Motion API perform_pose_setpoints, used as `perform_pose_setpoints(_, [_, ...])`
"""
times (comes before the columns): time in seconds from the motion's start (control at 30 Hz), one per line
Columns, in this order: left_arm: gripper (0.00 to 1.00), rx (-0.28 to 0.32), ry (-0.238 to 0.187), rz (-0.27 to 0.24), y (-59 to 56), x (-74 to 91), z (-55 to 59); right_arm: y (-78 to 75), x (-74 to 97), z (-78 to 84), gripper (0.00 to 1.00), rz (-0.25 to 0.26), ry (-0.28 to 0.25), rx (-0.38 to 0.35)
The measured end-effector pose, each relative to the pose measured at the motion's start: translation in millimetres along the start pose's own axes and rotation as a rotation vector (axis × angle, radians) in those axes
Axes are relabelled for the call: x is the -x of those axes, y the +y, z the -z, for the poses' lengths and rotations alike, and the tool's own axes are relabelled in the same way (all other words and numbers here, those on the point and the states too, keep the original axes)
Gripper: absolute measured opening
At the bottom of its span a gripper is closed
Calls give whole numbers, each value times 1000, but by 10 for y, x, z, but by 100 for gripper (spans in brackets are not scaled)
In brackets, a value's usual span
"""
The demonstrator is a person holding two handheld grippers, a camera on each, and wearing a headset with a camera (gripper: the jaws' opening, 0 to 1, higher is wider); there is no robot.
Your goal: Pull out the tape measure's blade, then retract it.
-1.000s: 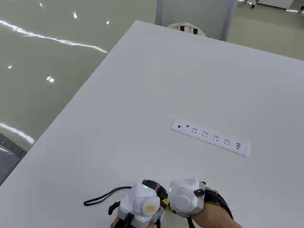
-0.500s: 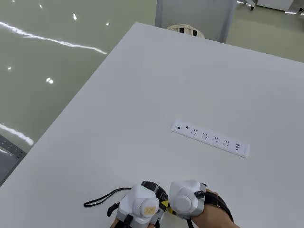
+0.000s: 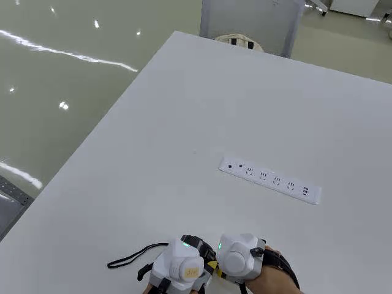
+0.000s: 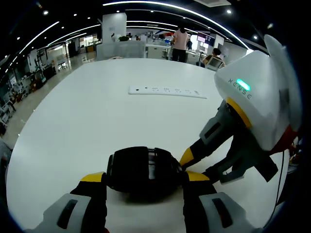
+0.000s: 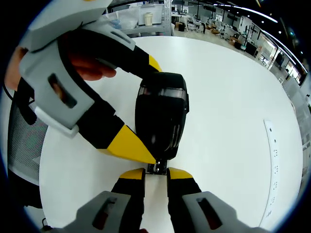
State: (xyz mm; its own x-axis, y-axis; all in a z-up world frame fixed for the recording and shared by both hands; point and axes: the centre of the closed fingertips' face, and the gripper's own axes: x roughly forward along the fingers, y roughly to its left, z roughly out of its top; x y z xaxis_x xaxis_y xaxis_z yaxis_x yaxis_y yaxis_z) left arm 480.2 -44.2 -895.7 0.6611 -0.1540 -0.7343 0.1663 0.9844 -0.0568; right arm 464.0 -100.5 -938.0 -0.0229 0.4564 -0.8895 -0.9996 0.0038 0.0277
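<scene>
Left gripper (image 4: 145, 176) clamps the tape measure (image 4: 143, 167) by its case, right gripper (image 5: 156, 174) nips the blade tip (image 5: 157, 168); so slim a hold could slip once pulled.

An open-plan office or lab hall. The wide white bench (image 3: 184, 122) carries a power strip (image 3: 269, 180) (4 sockets show). The glossy pale-green floor (image 3: 61, 79) mirrors ceiling lights. Long strip lights (image 4: 146, 5) run above far rows of desks (image 4: 121, 48), where a person (image 4: 180, 39) stands.
</scene>
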Motion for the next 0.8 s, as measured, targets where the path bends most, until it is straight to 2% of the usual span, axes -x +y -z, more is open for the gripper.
perform_pose_setpoints(0.2, [62, -4, 2, 2, -7, 0, 5, 8, -5, 6, 18, 0, 0, -16])
perform_pose_setpoints(0.23, [63, -2, 2, 3, -13, 12, 13, 13, 23, -2, 18, 14, -18, -42])
perform_pose_setpoints(0.6, [69, 4, 0, 0, -3, 53, 13, -31, 75, -12, 26, 52, -41, -87])
perform_pose_setpoints(0.8, [71, 2, 1, -1, 2, 57, 15, -32, 87, -17, 28, 54, -47, -97])
